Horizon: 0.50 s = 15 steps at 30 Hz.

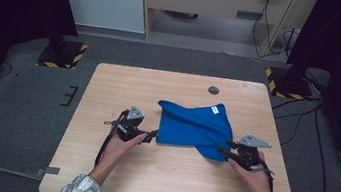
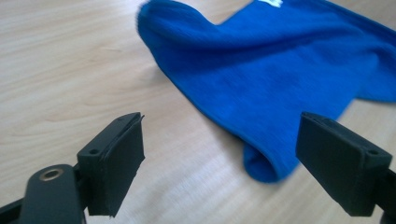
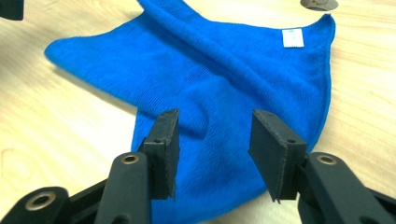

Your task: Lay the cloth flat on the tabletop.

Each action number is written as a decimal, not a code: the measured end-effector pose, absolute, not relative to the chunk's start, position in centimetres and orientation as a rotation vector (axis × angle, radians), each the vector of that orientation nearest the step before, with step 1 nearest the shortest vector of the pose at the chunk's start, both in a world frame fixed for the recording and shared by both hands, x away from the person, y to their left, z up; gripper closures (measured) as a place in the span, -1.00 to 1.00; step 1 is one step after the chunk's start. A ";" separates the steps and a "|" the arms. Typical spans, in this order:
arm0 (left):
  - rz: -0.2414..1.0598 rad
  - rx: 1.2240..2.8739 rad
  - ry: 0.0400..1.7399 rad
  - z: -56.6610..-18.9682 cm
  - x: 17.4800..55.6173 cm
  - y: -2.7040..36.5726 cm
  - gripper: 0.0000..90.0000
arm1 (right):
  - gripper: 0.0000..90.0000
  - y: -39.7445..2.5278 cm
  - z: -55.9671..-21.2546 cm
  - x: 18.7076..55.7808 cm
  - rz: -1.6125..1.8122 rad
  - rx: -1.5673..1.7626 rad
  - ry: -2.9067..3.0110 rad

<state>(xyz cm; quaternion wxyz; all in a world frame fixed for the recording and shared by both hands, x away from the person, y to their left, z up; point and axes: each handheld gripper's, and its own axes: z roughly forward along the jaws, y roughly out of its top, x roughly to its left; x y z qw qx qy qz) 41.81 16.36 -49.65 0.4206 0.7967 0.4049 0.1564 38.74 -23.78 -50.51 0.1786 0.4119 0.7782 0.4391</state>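
Note:
A blue cloth [image 1: 195, 126] lies rumpled and partly folded on the wooden table [image 1: 124, 84], a small white label [image 1: 214, 110] near its far corner. My left gripper [image 1: 154, 135] sits just off the cloth's near left corner, open, with nothing between its jaws. In the left gripper view the blue cloth [image 2: 271, 79] spreads ahead, its nearest fold close to the right jaw of the gripper [image 2: 219, 163]. My right gripper [image 1: 223, 152] is open at the near right corner. In the right gripper view the gripper [image 3: 212, 154] hangs over the cloth [image 3: 210, 79], jaws apart over the corner.
A round grommet hole [image 1: 213, 90] sits in the table behind the cloth. Bare wood lies all around the cloth. Two stand bases with yellow-black stripes [image 1: 63, 53] [image 1: 286, 82] rest on the grey floor beyond the table's far corners.

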 end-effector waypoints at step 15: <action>0.395 2.017 0.998 -50.4 40.5 16.4 -0.71 | -0.07 -23.5 -50.0 36.3 1.268 1.138 2.205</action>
